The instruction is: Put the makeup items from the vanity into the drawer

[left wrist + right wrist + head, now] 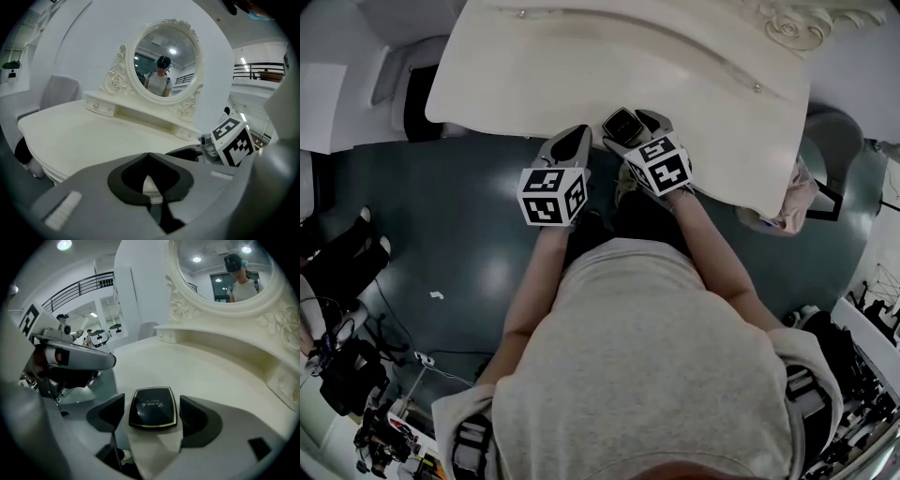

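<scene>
A black rectangular compact [153, 407] [622, 124] with a gold rim lies flat on the white vanity top [581, 66], close to its front edge. My right gripper [152, 411] [634, 122] is open, with a jaw on each side of the compact and a narrow gap between each pad and the case. To its left, my left gripper [576, 139] [150, 159] is shut with nothing in it, at the table's front edge. It shows in the right gripper view as a grey body [70, 357].
An oval mirror [165, 63] in a carved white frame stands at the back of the vanity, over a low shelf with small knobbed drawers [101, 107]. A grey chair [58, 93] stands at the left end. A pink cloth [797, 202] hangs by the right end. Dark floor lies below.
</scene>
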